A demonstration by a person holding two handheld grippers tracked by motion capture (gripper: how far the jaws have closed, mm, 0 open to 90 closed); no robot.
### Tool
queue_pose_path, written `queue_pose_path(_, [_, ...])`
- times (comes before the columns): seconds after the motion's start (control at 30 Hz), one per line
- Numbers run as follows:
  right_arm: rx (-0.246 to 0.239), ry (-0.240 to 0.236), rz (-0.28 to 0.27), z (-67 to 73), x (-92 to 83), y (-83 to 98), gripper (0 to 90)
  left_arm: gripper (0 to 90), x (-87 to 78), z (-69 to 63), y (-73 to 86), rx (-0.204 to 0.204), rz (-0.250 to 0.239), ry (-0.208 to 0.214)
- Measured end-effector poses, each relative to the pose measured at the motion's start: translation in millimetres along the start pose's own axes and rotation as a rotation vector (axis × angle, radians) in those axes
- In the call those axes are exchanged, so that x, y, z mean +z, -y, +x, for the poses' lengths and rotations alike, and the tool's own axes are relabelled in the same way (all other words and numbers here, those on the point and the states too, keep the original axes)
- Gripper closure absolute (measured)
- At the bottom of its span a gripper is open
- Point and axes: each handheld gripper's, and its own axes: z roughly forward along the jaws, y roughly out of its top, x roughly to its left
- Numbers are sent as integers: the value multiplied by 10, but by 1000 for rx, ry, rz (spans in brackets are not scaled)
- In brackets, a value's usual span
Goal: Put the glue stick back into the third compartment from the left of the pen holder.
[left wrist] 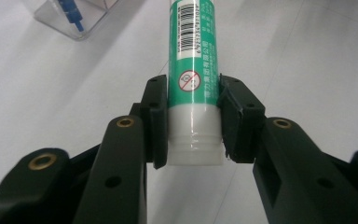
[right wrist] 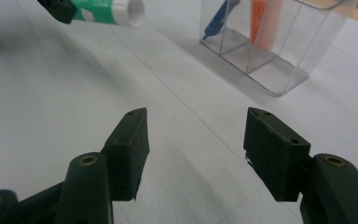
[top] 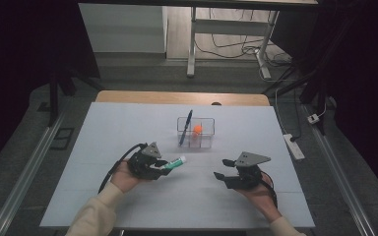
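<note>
Right now the left gripper (top: pixel 158 166) is clamped on a green-and-white glue stick (top: pixel 174 162), its two black pads pressing the tube from either side just where the green label meets the white end. In the left gripper view that tube (left wrist: pixel 192 84) runs straight out between the jaws, barcode up, with the white base sitting back toward the gripper body. Seen from above, the stick lies roughly level over the white table (top: pixel 128 128), pointing toward the middle, a short way in front of the clear plastic organizer (top: pixel 196 132). That organizer holds a blue pen (top: pixel 185 127) leaning in its left compartment and an orange item (top: pixel 197 129) beside it. The right gripper (top: pixel 221 168) grasps nothing: its jaws stand well apart with bare table between them. In the right gripper view the pads (right wrist: pixel 130 149) are spread wide, the glue stick's white end (right wrist: pixel 133 12) is up at the left, and the organizer (right wrist: pixel 279 70) is ahead at the right.
</note>
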Motion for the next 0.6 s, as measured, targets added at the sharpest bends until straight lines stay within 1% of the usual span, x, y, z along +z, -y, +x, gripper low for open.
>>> queue_pose_path(0.03, [-1,-3,-6,6,10,-7,399,651,14,-6,-12,8,2,-5])
queue_pose_path(0.1, [-5,-9,-7,23,28,-29,397,652,36,-18,-29,10,2,-8])
queue_pose_path(0.33, [-19,-19,1,49,93,-77,396,652,124,-59,-90,31,22,11])
queue_pose_path(0.37, [-30,-21,3,55,102,-91,396,652,131,-64,-97,32,23,13])
queue_pose_path(0.43, [-35,-28,-2,68,122,-114,395,652,148,-79,-117,39,25,16])
queue_pose_path(0.6, [-56,-35,5,103,163,-180,394,652,179,-107,-153,51,29,29])
